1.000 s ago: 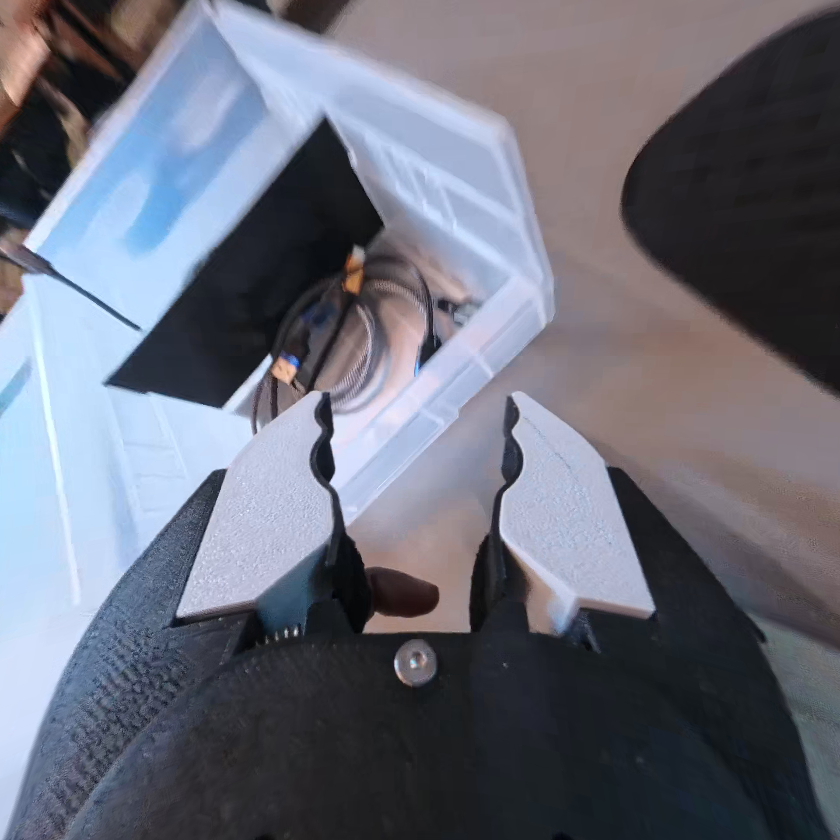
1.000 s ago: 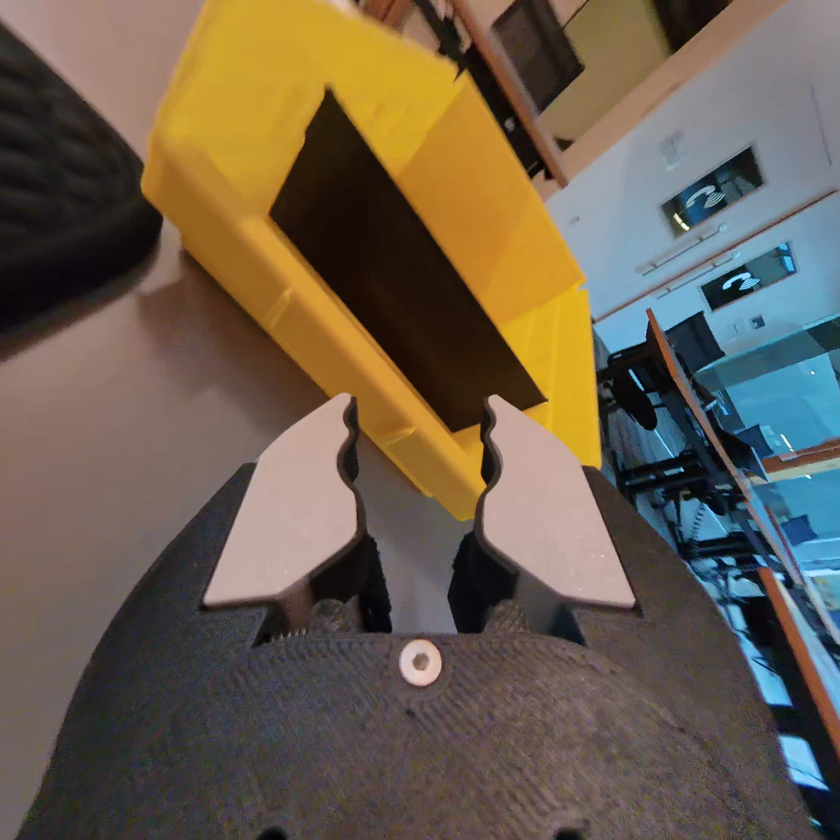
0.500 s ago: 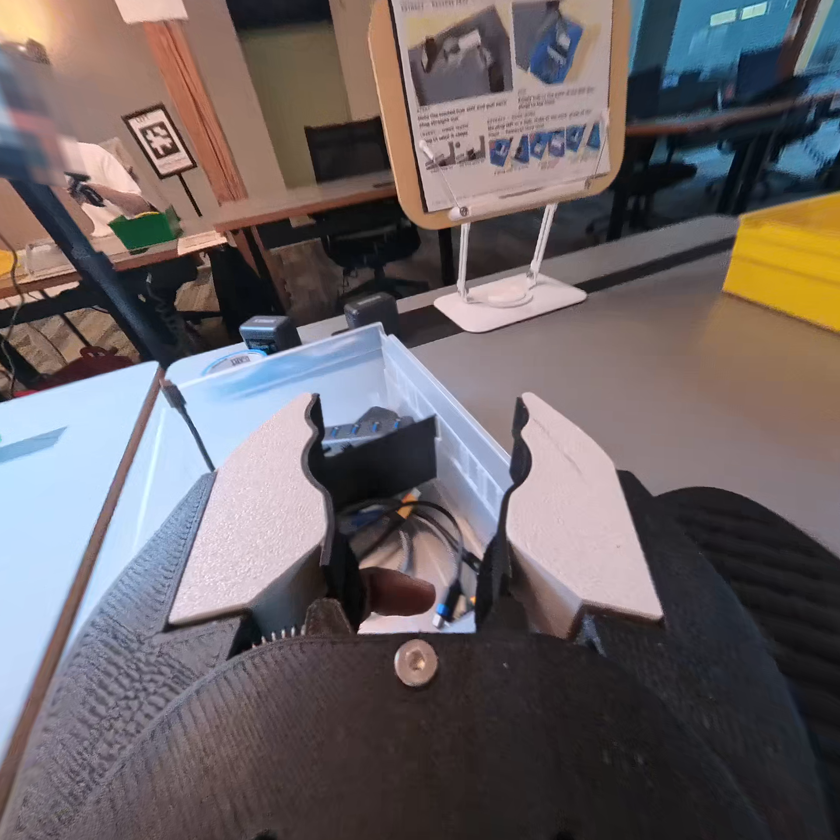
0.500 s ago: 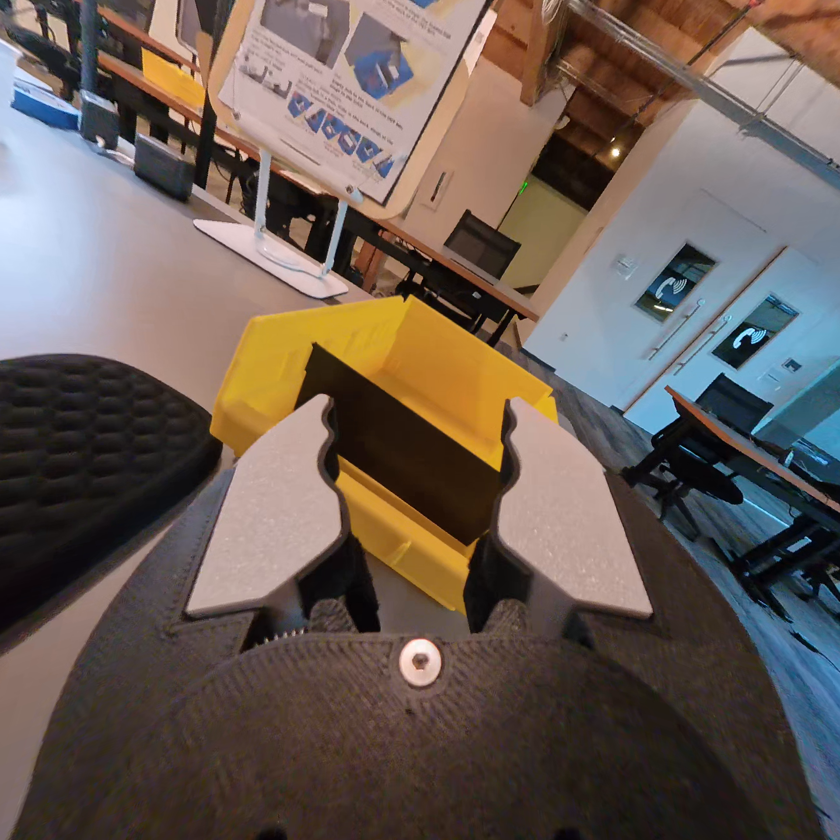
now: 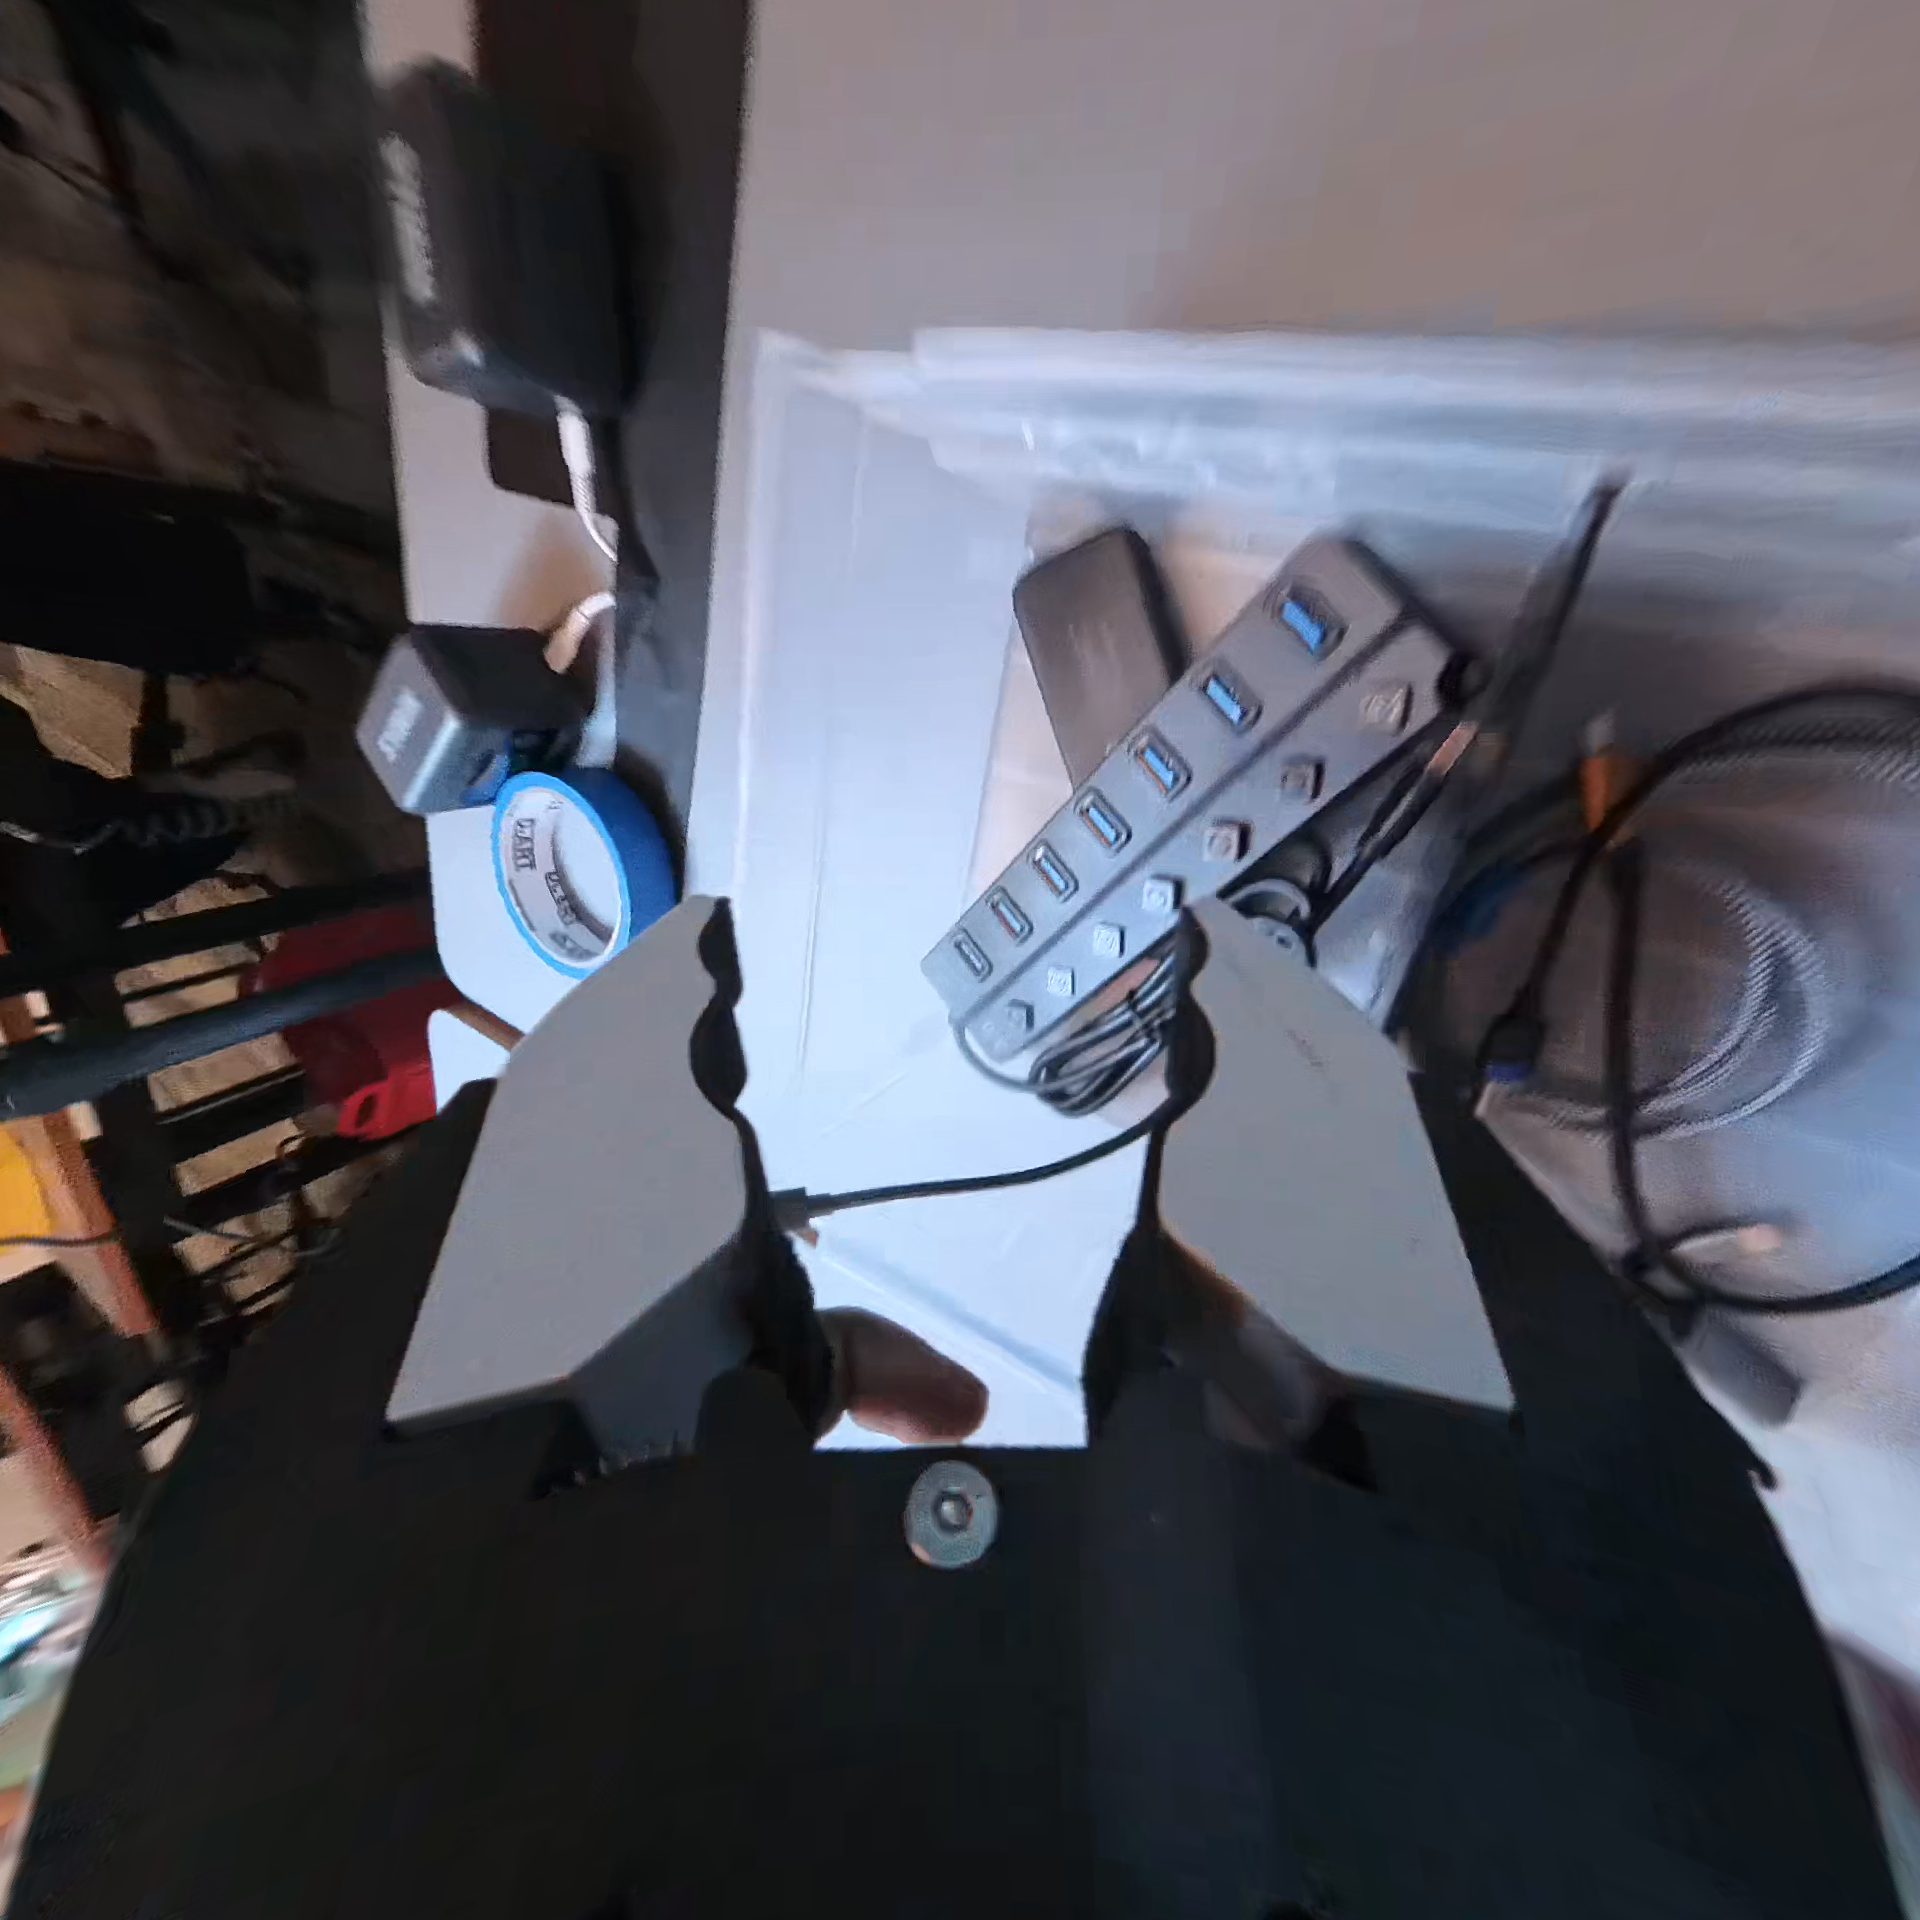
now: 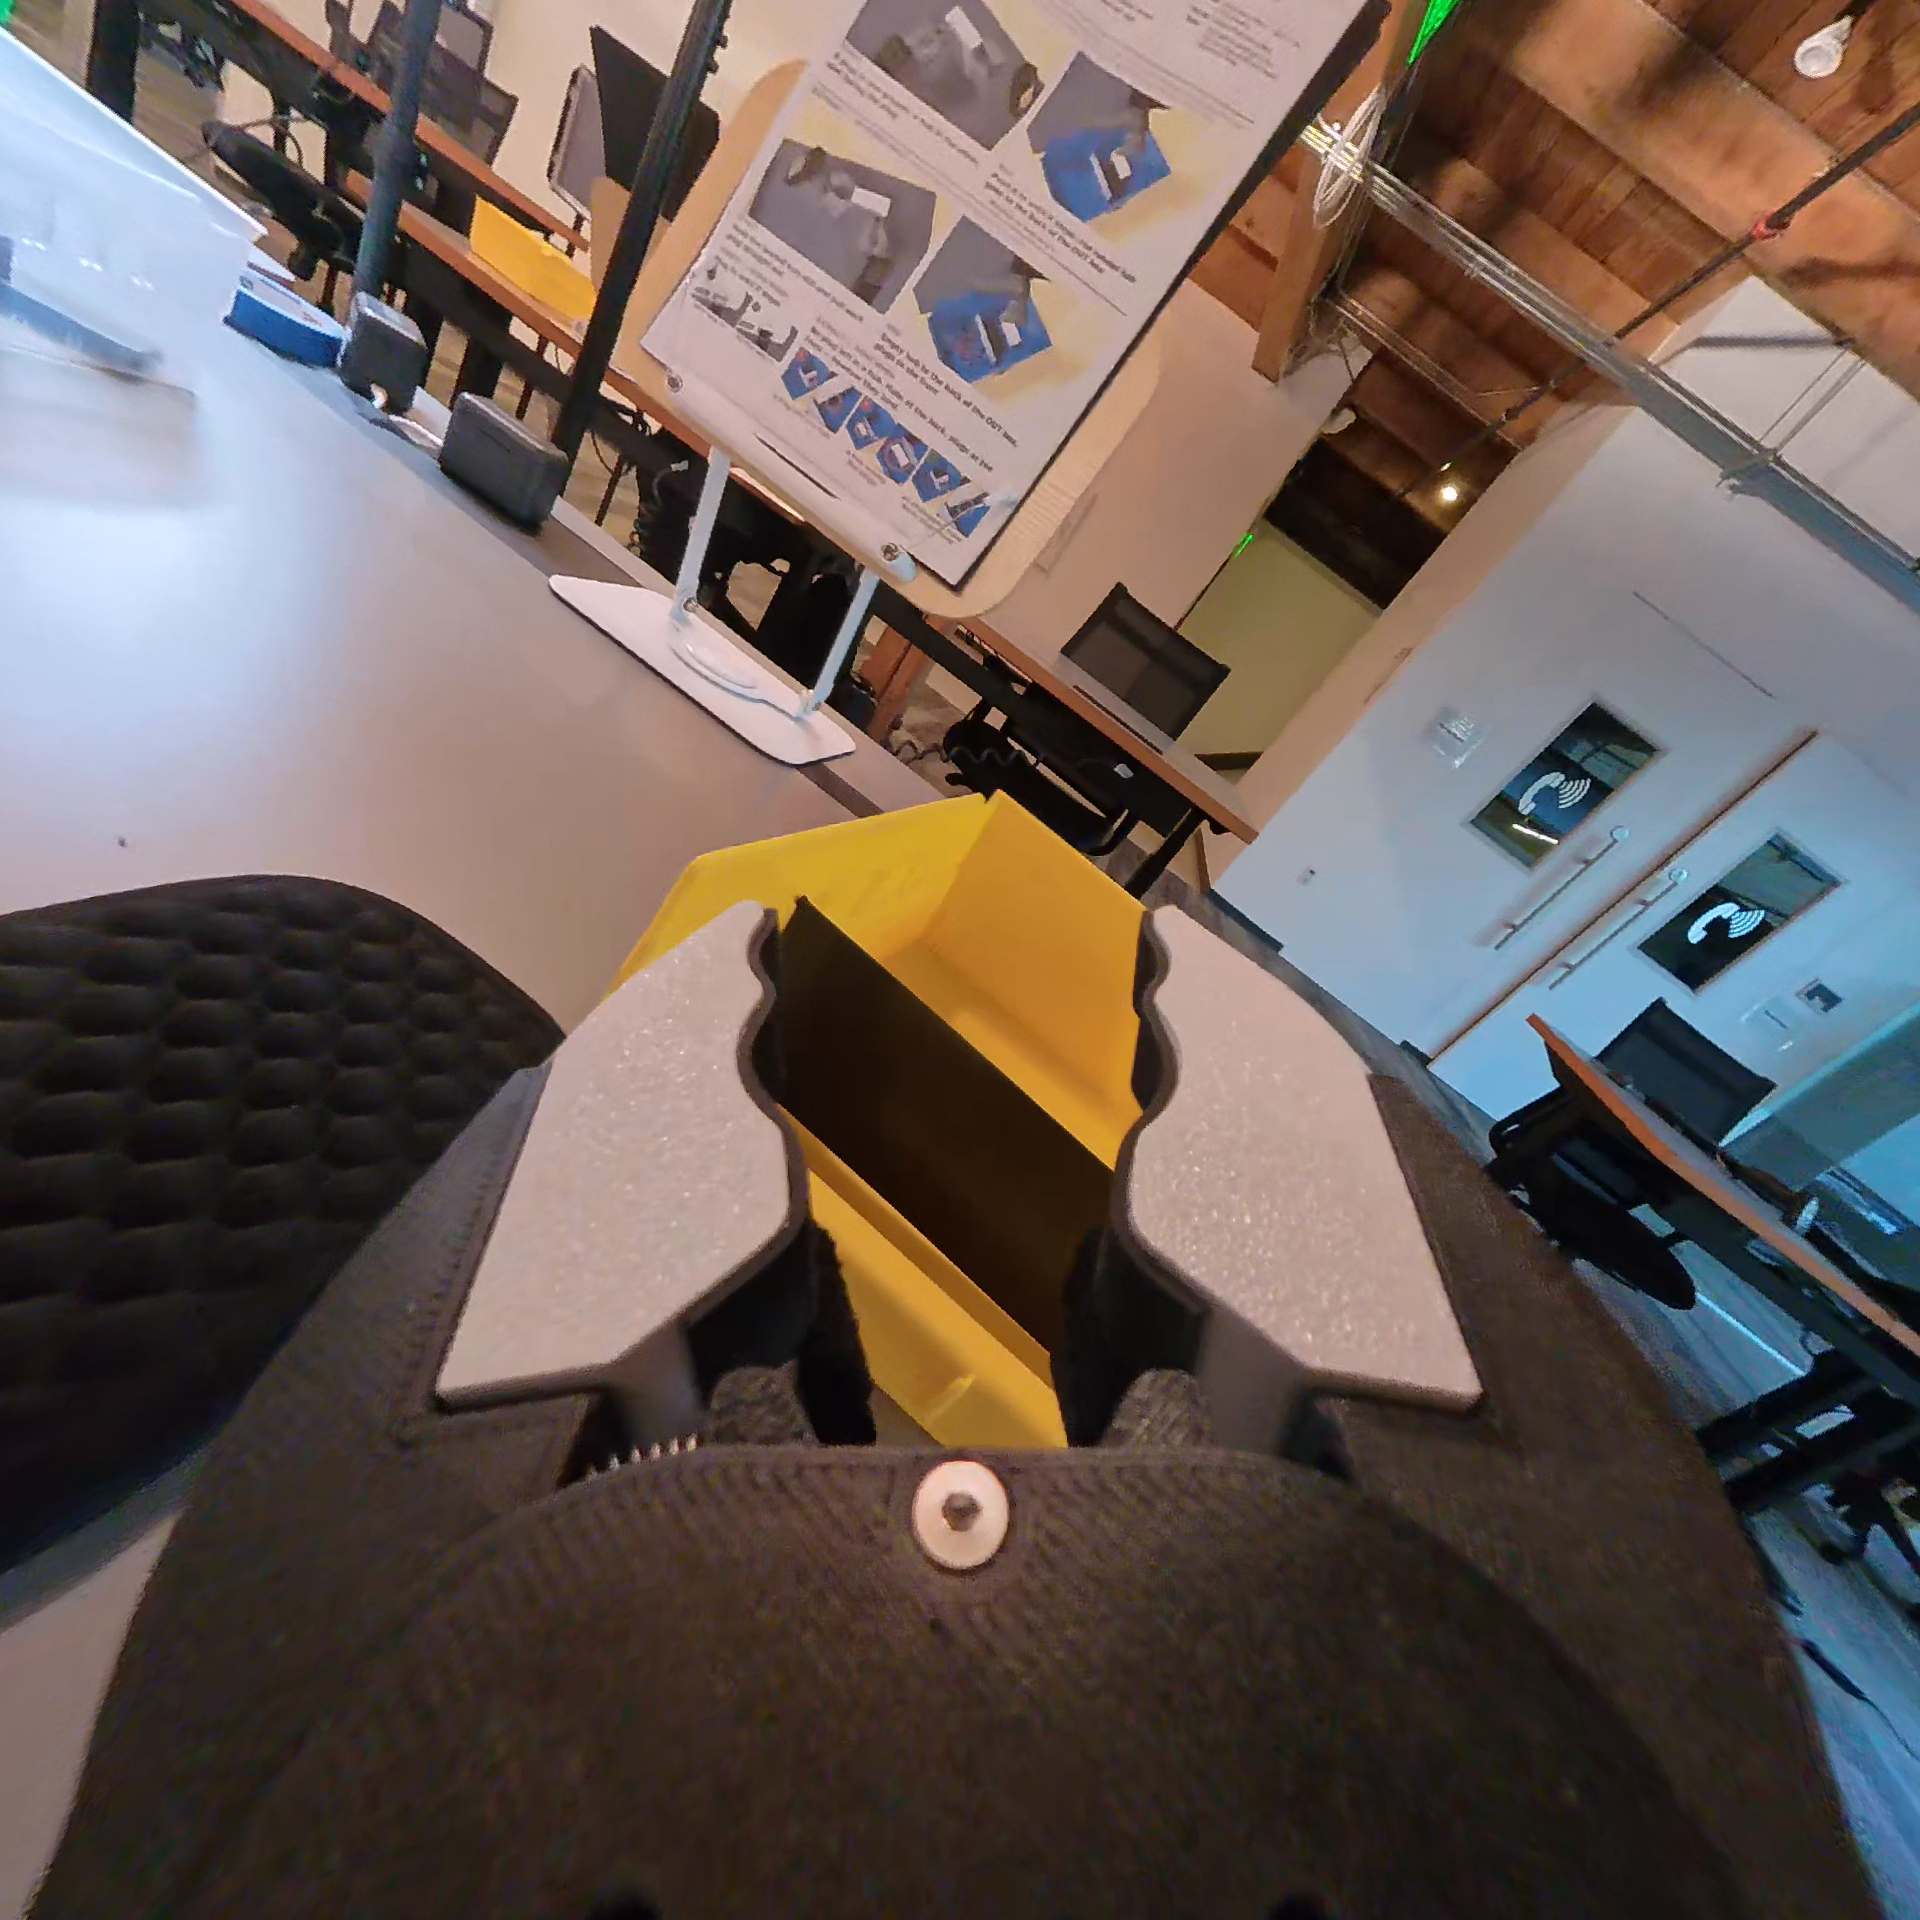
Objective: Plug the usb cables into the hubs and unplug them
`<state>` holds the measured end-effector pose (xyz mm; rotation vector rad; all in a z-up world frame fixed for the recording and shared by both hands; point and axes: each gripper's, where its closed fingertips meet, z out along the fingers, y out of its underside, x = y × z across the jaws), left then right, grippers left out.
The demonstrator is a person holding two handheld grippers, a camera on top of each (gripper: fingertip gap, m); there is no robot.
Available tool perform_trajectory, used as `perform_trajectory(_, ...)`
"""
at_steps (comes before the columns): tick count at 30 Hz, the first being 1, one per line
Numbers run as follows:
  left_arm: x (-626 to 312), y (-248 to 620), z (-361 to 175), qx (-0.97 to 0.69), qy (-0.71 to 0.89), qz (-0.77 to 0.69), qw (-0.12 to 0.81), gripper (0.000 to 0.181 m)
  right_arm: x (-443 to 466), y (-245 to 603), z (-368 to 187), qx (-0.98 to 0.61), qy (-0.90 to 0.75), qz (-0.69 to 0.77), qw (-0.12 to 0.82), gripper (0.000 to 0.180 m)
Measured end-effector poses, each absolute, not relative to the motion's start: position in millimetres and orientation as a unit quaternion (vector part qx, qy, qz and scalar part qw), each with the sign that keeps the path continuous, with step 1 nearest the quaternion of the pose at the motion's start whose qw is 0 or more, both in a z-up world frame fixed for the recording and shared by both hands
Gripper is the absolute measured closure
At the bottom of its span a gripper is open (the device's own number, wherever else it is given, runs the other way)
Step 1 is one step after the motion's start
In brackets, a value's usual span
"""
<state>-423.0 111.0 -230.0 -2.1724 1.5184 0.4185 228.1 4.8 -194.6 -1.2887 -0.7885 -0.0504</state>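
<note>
Nothing is plugged yet: both the left claw (image 5: 956,925) and right claw (image 6: 956,925) are spread and hold nothing, with the hub (image 5: 1174,790) and cables (image 5: 1621,997) lying in the white bin (image 5: 831,644).

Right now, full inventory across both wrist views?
bin: 1, clear white, under left gripper
USB hub: 1, grey with blue ports, lying in the bin's left part
black slab: 1, under the hub's far end
hub cord: 1, black, bundled at the hub's near end
cables: several, black and grey, coiled in the bin's right part
tape roll: 1, blue, on table beyond bin
adapters: 2, dark, table edge
yellow bin: 1, black divider inside, ahead of right gripper
mat: 1, black mesh, table centre
sign stand: 1, white base, far table edge
left gripper: open, empty
right gripper: open, empty
</note>
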Motion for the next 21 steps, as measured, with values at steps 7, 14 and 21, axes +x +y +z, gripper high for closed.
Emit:
perform_trajectory(7,-466,96,-293,-0.738,0.64,0.213,-0.002,0.093,224,13,-202,-0.587,-0.368,-0.036,0.72,0.117)
perform_trajectory(14,-460,105,-319,-0.688,0.697,0.2,-0.022,0.103,219,20,-217,-0.604,-0.396,-0.064,0.689,0.118)
perform_trajectory(21,-459,98,-327,-0.683,0.705,0.158,-0.108,0.116,209,23,-220,-0.601,-0.407,-0.061,0.685,0.119)
